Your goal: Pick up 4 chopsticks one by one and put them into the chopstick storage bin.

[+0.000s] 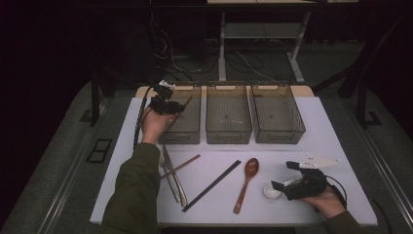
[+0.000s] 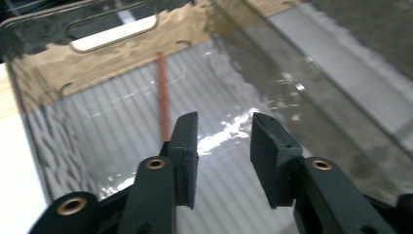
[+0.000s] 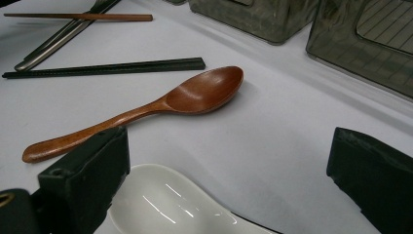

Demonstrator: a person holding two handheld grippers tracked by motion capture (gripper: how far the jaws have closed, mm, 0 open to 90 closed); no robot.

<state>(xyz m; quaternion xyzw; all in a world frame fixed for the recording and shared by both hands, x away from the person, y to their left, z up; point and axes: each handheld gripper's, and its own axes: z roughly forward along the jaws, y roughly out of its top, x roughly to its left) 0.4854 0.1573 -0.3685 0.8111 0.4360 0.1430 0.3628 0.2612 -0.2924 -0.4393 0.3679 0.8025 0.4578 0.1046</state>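
From the high view I have the left hand-held gripper (image 1: 165, 104) over the leftmost of three smoky clear bins (image 1: 181, 117) at the far edge of the white worktop (image 1: 321, 131), with a brown wooden chopstick (image 1: 179, 113) leaning inside that bin. I judge the sorting barely begun: its mate, a second brown chopstick (image 1: 181, 166), lies on the worktop across a metal knife and fork (image 1: 173, 176), and the black chopsticks (image 1: 212, 185), the wooden spoon (image 1: 246, 183) and the white ceramic spoon (image 1: 272, 190) are all unsorted; the other two bins look empty. In the left gripper view my jaws stand partly apart with nothing between the pads (image 2: 187, 156); the slim reddish-brown chopstick (image 2: 162, 92) rests on the ribbed bin floor, its tip toward the far wall, free of the grip. In the right gripper view the right hand-held gripper (image 3: 229, 190) is spread wide, straddling the glossy white spoon (image 3: 165, 204) without pressing it; the wooden spoon (image 3: 160, 105) lies just beyond.
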